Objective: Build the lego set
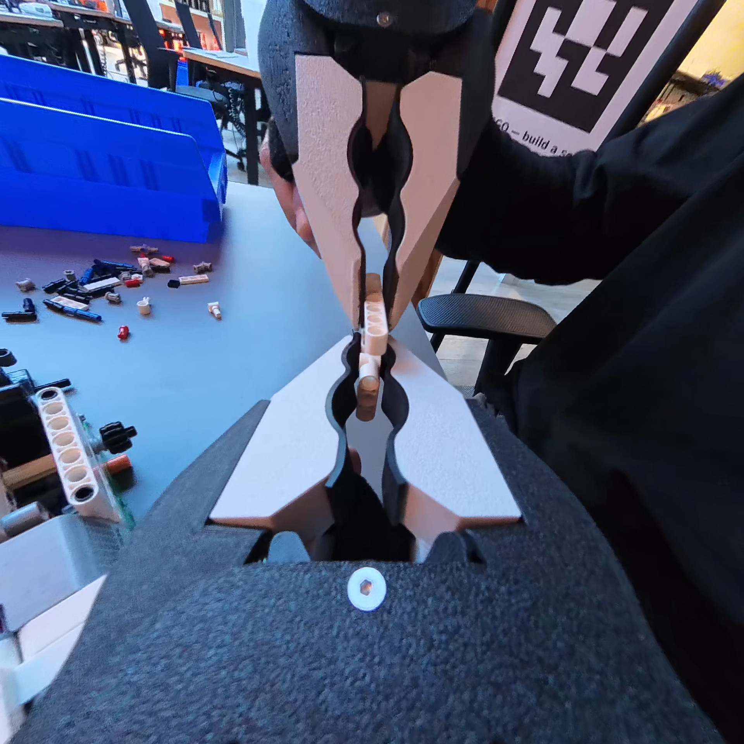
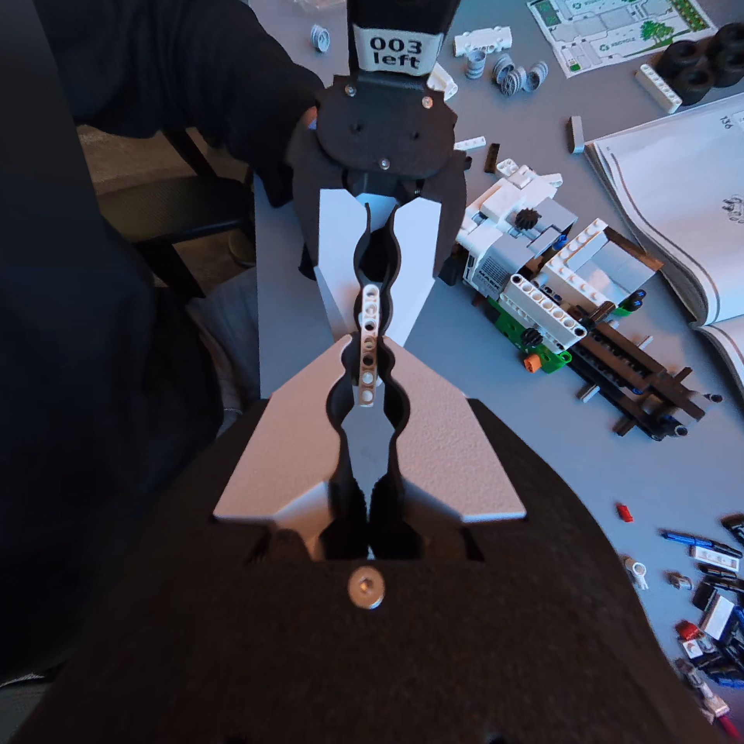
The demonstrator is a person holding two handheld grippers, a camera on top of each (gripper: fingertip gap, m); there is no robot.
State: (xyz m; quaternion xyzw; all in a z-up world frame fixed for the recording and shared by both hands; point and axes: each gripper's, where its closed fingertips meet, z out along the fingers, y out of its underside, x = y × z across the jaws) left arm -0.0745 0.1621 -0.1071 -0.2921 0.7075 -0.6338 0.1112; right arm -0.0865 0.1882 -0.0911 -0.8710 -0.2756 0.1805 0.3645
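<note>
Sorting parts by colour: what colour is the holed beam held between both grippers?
White; the beam shows best in the right wrist view.

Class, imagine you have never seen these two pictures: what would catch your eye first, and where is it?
First, the two grippers meeting tip to tip at the centre, the left gripper and right gripper both pinching one white holed beam above the table edge. Next, the half-built white, grey and green truck on the grey table, right of the grippers, beside an open instruction booklet.

Wrist views face each other, close; share white beam [image 1: 376, 322].
</note>
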